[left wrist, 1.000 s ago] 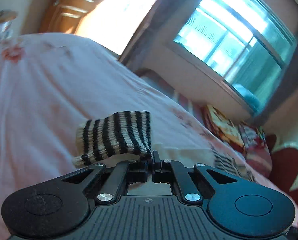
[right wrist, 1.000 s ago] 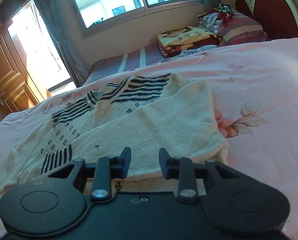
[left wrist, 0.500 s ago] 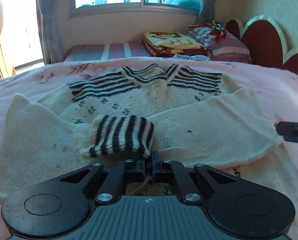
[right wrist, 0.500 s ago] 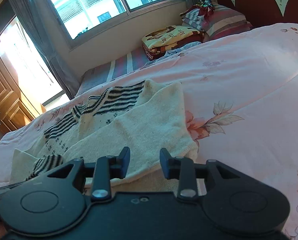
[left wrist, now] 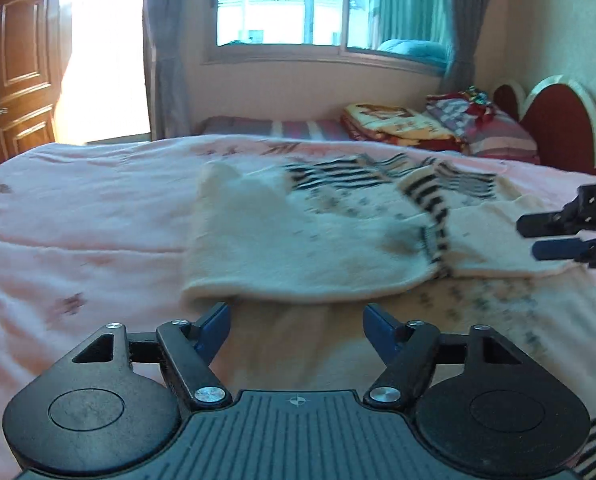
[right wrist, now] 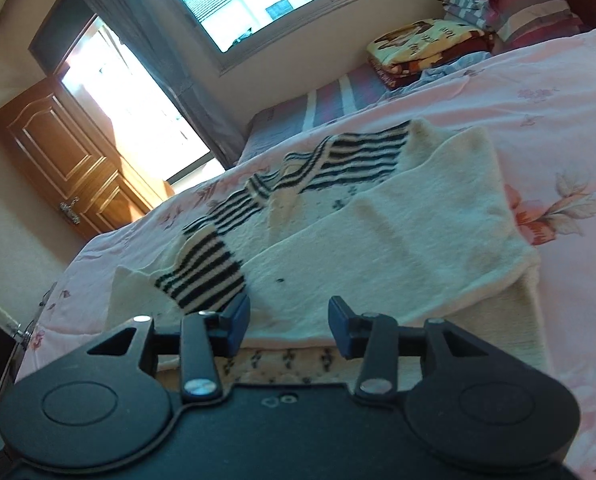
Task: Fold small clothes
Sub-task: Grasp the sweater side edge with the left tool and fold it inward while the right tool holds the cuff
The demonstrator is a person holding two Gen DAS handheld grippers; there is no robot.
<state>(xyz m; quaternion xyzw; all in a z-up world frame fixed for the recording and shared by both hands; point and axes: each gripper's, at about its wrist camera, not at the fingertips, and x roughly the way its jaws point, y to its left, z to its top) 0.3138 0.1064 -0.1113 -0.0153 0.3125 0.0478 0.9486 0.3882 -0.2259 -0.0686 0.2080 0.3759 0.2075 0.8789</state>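
Left tongs (left wrist: 296,322) just opening, spread, empty above sweater (left wrist: 306,248); right tongs (right wrist: 289,322) likewise. Only left view shows headboard (left wrist: 554,128). Blanket (right wrist: 422,42) lettering unreadable.

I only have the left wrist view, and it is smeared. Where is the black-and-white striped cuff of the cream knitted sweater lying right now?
Observer: The right wrist view is sharper. The black-and-white striped cuff lies flat on the cream knitted sweater, beside the other folded-in sleeve.
Operator: Is the right tool gripping anything?
Observer: No. The right tool has just been opening its jaws. Nothing is between them, and they hang over that sleeve's near edge.
Operator: What lies off the sweater's right side?
Observer: The pink floral bedspread, with a large flower print right beside the folded edge.
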